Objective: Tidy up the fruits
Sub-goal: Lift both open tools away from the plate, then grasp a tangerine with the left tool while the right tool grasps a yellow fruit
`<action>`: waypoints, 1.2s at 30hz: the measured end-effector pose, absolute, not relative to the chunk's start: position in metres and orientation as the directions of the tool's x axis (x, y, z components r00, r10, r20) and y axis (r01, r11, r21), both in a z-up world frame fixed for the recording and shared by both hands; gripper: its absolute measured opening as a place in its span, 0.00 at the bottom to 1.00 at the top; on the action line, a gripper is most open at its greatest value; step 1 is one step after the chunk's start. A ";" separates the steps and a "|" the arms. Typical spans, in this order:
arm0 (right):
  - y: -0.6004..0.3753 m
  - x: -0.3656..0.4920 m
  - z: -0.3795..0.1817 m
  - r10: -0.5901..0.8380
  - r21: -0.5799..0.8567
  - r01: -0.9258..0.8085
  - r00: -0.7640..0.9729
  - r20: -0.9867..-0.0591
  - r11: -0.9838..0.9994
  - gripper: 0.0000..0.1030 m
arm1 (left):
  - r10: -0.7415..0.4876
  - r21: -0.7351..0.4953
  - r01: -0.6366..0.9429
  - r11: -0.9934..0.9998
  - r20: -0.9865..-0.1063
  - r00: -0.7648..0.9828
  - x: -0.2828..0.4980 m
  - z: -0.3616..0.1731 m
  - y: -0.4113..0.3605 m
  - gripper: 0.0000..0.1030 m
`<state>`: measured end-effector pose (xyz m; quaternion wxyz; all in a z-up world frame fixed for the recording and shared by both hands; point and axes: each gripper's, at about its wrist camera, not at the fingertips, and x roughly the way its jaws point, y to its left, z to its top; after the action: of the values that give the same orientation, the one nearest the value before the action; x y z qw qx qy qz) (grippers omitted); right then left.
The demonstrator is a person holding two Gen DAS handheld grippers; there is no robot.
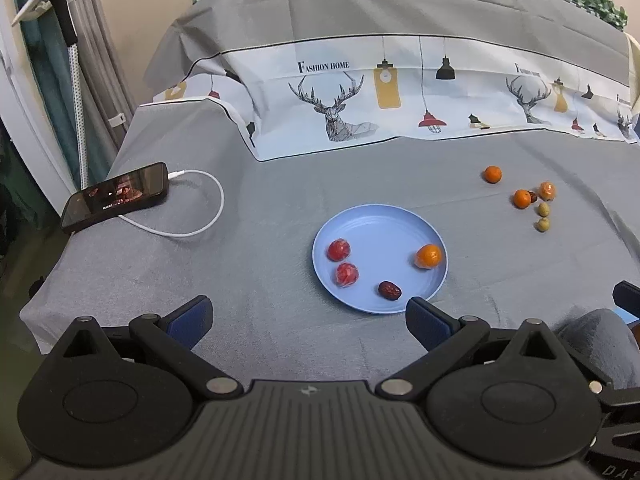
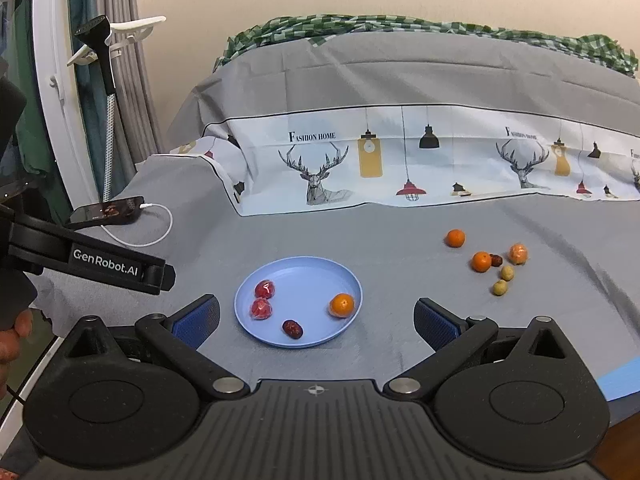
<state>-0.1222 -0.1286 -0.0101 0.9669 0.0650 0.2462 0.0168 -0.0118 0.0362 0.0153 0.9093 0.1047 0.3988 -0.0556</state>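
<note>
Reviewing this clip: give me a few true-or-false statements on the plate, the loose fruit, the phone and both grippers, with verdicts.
1. The blue plate holds four items. True.
2. The left gripper grips a red date. False: it is open and empty; the date lies on the plate.
3. Six fruits lie loose on the grey cloth to the right of the plate. True.
4. The phone is unplugged. False: a white cable is plugged into it.
5. The right gripper is shut. False: it is open.
</note>
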 end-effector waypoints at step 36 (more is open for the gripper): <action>-0.211 -0.067 -0.039 -0.033 0.198 0.151 0.865 -0.500 0.968 0.99 | -0.028 0.158 0.253 0.954 -0.797 0.603 0.061 -0.004 -0.048 1.00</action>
<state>-0.0673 -0.2111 -0.0391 0.9587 0.1162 0.2550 -0.0480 0.0607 -0.0484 -0.0037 0.8861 0.1284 0.4382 -0.0793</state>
